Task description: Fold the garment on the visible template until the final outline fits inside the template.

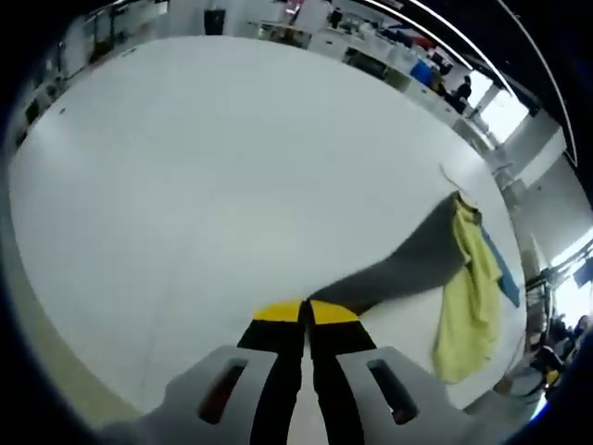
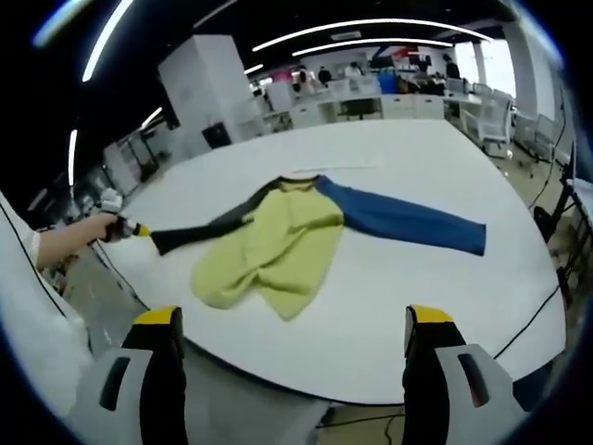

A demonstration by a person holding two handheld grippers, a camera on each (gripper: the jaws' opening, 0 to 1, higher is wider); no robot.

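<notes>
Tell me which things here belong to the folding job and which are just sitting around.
Job: garment, its grey sleeve pinched by the left gripper, the open right gripper, the white table.
Around: desks and chairs behind.

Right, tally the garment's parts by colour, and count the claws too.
Yellow body: 1
Dark grey sleeve: 1, pinched in the left claw
Blue sleeve: 1, lying flat on the white table
Claws: 2, the right claw open and empty
Total: 3 garment parts, 2 claws
</notes>
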